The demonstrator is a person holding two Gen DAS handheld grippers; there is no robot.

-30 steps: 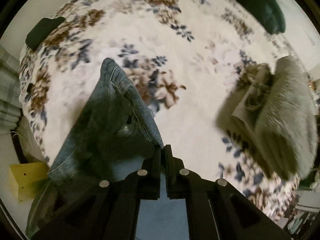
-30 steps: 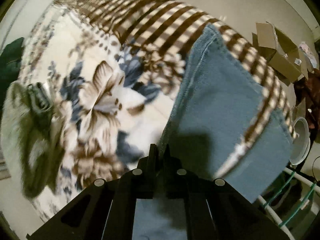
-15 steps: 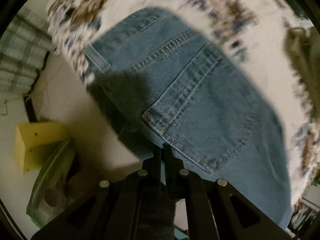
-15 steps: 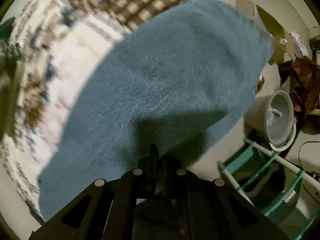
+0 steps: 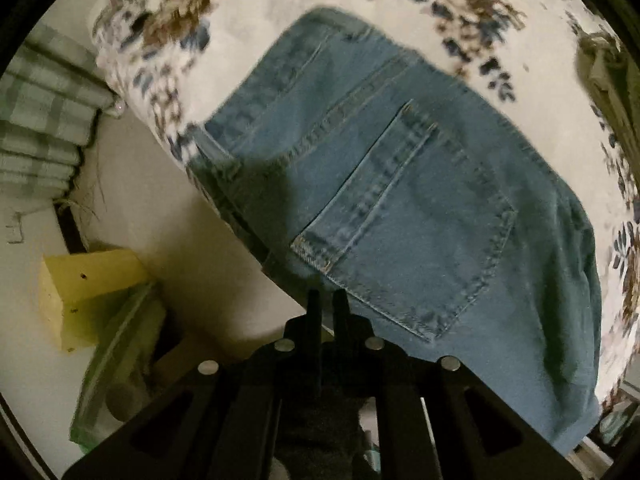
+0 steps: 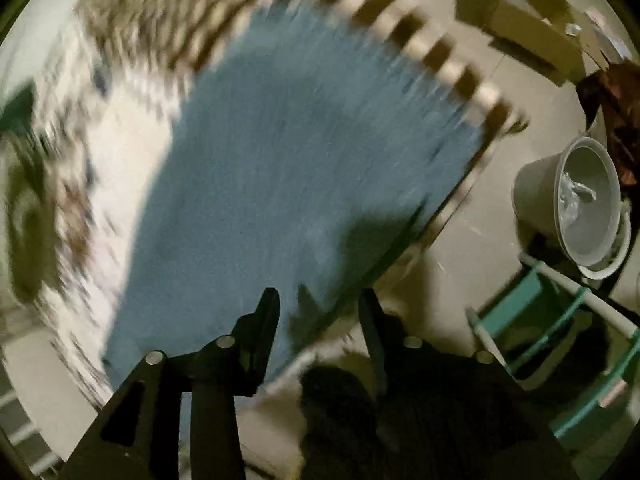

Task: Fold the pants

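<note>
Blue denim pants (image 5: pixel 420 208) lie folded on a floral bedspread (image 5: pixel 280 8), back pocket up, reaching the bed's near edge. My left gripper (image 5: pixel 327 300) is shut at the pants' near edge, by the pocket corner; whether it pinches cloth is hard to tell. In the right wrist view the pants (image 6: pixel 280 168) are blurred and lie flat over the floral and checked covers. My right gripper (image 6: pixel 318 300) is open, its fingers (image 6: pixel 268 312) apart at the pants' near edge, holding nothing.
Left view: a yellow block (image 5: pixel 84 284) and green item (image 5: pixel 116 360) on the floor, plaid cloth (image 5: pixel 44 128) at left, an olive garment (image 5: pixel 608 80) on the bed. Right view: a grey bucket (image 6: pixel 576 204), cardboard boxes (image 6: pixel 520 20), a teal rack (image 6: pixel 560 332).
Both grippers swung the denim over and laid it flat on the bed. The right gripper has opened and let go of the pants. The left gripper stays shut.
</note>
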